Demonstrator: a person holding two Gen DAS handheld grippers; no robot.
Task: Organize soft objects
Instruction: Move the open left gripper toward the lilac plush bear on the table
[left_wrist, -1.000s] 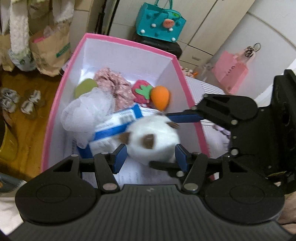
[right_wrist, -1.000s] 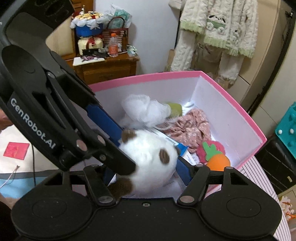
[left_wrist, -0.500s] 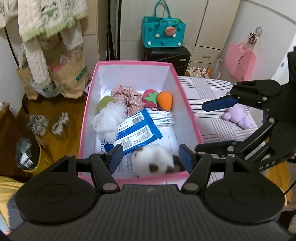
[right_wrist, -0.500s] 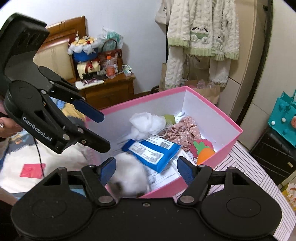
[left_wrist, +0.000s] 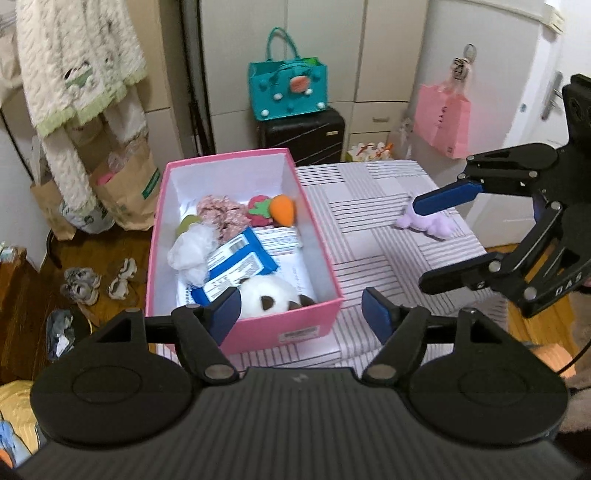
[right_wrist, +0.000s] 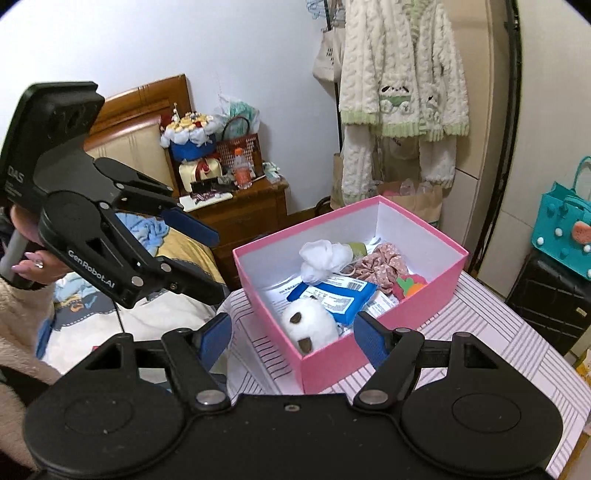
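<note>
A pink box (left_wrist: 317, 312) (right_wrist: 417, 299) stands on the striped table. In it lie a white and brown plush (left_wrist: 271, 295) (right_wrist: 308, 325) at the near end, a blue packet (left_wrist: 236, 267) (right_wrist: 332, 295), a white mesh puff (left_wrist: 190, 253), a pink scrunchie (left_wrist: 223, 218), a strawberry and an orange carrot (left_wrist: 283, 209). A purple plush (left_wrist: 424, 224) lies on the table to the right. My left gripper (left_wrist: 301, 312) is open and empty, above the box's near end. My right gripper (right_wrist: 291, 338) is open and empty; it also shows in the left wrist view (left_wrist: 439, 236) near the purple plush.
The striped table (left_wrist: 373, 236) ends at the right edge. A black suitcase (left_wrist: 303, 134) with a teal bag (left_wrist: 288, 88) stands behind. Paper bags (left_wrist: 125, 184) and slippers (left_wrist: 96, 284) are on the floor at left. A bed and nightstand (right_wrist: 243, 206) lie beyond the box.
The white and brown plush was let go into the box's near end. Both grippers have drawn back and up, away from the box; the right one moved right toward the purple plush.
</note>
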